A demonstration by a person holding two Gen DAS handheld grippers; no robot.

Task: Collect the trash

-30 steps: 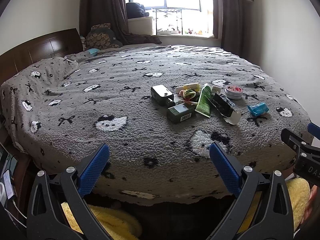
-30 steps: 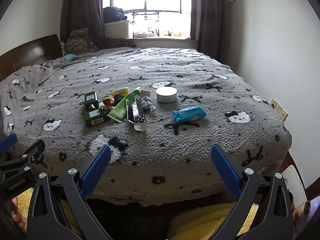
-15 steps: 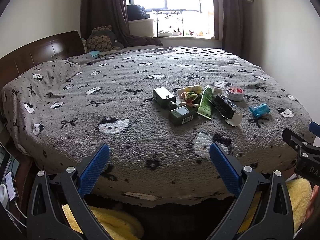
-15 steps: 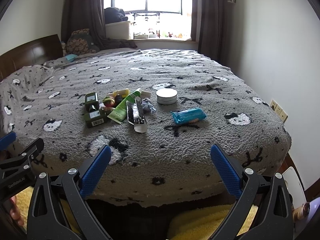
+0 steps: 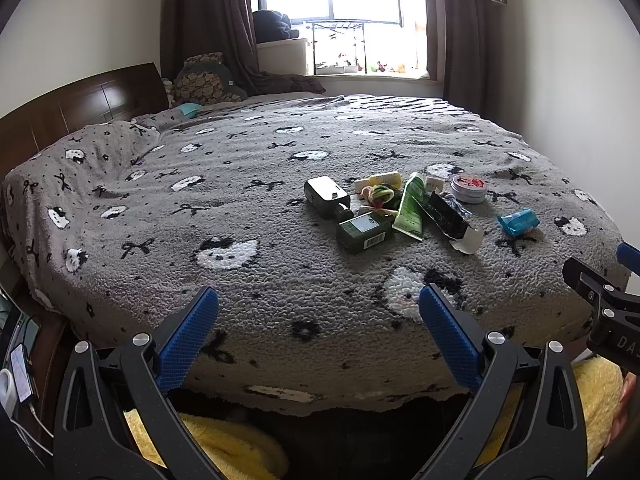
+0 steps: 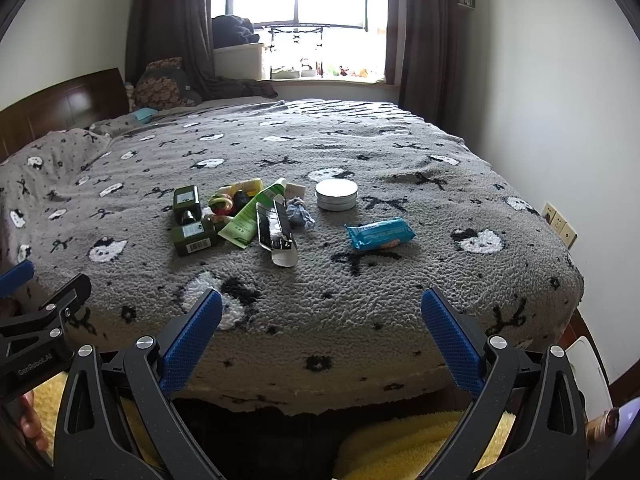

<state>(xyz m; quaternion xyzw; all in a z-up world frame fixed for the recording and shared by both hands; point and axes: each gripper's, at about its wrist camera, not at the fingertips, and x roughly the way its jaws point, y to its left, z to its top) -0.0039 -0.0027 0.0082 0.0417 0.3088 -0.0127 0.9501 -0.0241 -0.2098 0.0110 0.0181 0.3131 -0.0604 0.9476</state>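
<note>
A small heap of items lies on the grey patterned bed (image 5: 200, 208): two dark green boxes (image 5: 362, 232) (image 6: 194, 236), a green tube (image 5: 412, 208) (image 6: 250, 216), a black carton with a white flap (image 5: 450, 220) (image 6: 276, 232), a round tin (image 5: 468, 190) (image 6: 336, 194) and a blue wrapper (image 5: 518, 222) (image 6: 380, 234). My left gripper (image 5: 318, 334) stands open at the bed's near edge, short of the heap. Beside it my right gripper (image 6: 322, 332) is open too, nothing between its fingers.
A wooden headboard (image 5: 80, 108) runs along the left. Pillows and a window sill sit at the far end. The wall (image 6: 560, 100) with sockets (image 6: 558, 224) lies to the right. Yellow fluffy fabric (image 5: 224, 444) shows below both grippers.
Both grippers have risen a little and edged toward the bed; the heap sits slightly lower in view. Nothing was taken hold of.
</note>
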